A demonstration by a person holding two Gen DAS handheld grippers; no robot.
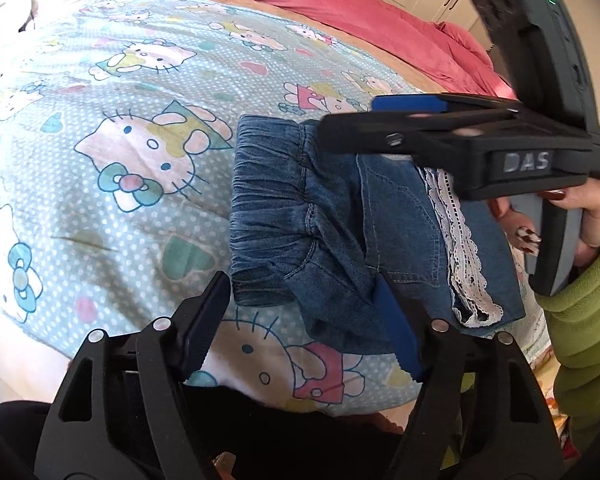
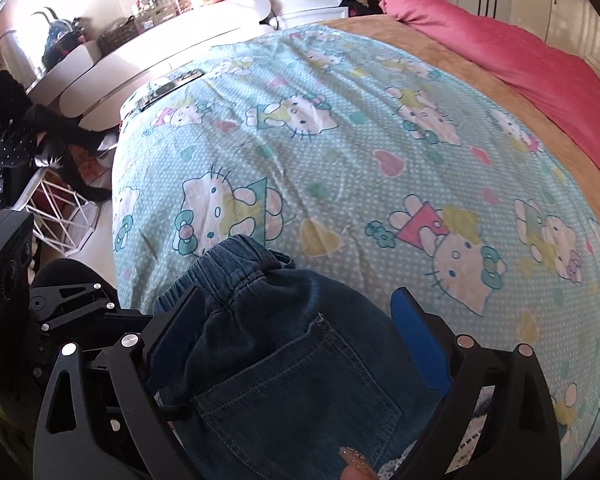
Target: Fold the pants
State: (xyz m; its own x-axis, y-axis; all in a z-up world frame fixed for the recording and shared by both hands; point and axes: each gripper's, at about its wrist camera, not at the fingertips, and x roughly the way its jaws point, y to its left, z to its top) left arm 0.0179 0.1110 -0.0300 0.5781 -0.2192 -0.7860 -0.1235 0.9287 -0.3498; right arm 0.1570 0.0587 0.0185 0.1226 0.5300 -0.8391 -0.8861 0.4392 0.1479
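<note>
Pants (image 1: pixel 332 216) lie folded small on your cartoon-cat bedsheet (image 1: pixel 140 80), long axis running across the left view, gathered waistband toward the left and lace hem toward your right hand (image 1: pixel 580 216). Your left gripper (image 1: pixel 300 320) straddles the near corner, jaws released. Your right gripper (image 2: pixel 296 344) stands spread over the back pocket, not clamping.

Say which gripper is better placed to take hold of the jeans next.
Left, probably. The left gripper is open with a loose denim edge of the jeans between its fingers; the right gripper only hovers open above the folded stack.
</note>
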